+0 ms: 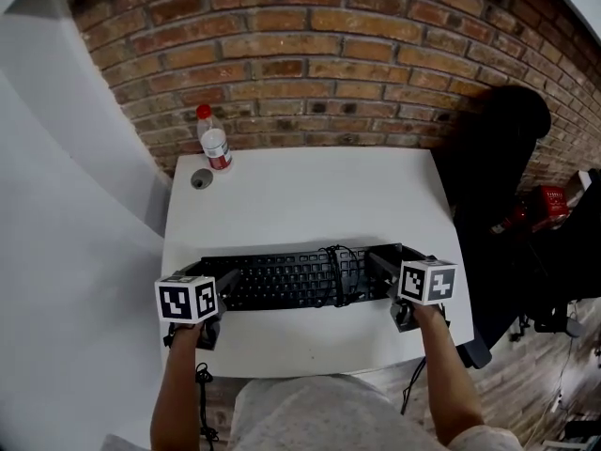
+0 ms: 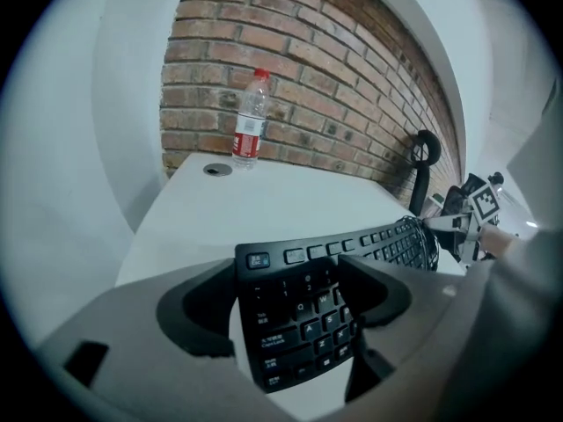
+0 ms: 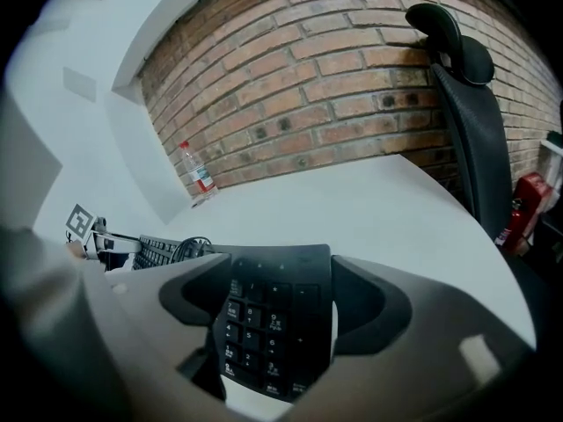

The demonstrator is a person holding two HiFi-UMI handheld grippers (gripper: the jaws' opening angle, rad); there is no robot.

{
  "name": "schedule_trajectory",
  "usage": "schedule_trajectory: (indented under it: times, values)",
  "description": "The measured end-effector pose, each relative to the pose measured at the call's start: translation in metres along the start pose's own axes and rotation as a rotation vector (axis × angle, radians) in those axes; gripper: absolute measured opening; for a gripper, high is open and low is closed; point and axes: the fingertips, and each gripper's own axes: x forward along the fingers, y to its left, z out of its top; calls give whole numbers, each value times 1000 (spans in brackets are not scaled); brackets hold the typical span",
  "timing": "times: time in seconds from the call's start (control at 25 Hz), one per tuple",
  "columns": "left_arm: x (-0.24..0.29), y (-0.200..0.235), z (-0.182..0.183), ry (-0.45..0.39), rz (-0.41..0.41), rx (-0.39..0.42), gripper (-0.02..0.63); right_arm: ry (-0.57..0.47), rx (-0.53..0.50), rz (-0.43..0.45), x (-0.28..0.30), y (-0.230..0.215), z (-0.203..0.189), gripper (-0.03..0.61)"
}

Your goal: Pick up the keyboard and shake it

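While the curved black keyboard [image 1: 291, 277] lies on the table [image 1: 300, 205], left claw [image 2: 290, 319] clamps it; right claw [image 3: 280, 315] straddles it, open.

Red-brown brick wall [image 1: 310, 54] across the top of the frame, mortar lines pale; smooth white wall [image 1: 66, 186] down the left side, meeting the brick at upper left; white desk [image 1: 310, 205] at centre, back edge against the brick, with a round grey grommet [image 1: 202, 178] near its upper left corner; black high-backed office chair [image 1: 502, 148] just beside the desk's right edge, headrest up against the brick; red object [image 1: 549, 205] at the right edge of the frame beyond the chair, kind unclear; brownish floor [image 1: 526, 393] at lower right; soft, even light, only faint shadows on the desk.
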Motion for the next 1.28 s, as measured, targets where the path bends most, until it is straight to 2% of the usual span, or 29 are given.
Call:
schedule_trajectory:
  times: [0.12,0.32,0.56,1.08,1.28]
  values:
    - [-4,-2,2,-48,3,-19,345,-22,-10,11,-6,0,2,362]
    - [-13,-10,1,-71,21,1,347,-57,-12,41,-21,-1,2,331]
    - [-23,-23,0,-107,39,19,347,-87,-43,65,-36,-2,3,330]
    - [-42,-34,6,-199,62,35,345,-186,-174,113,-61,7,15,319]
    - [-49,-38,3,-221,67,46,344,-259,-229,111,-70,10,14,319]
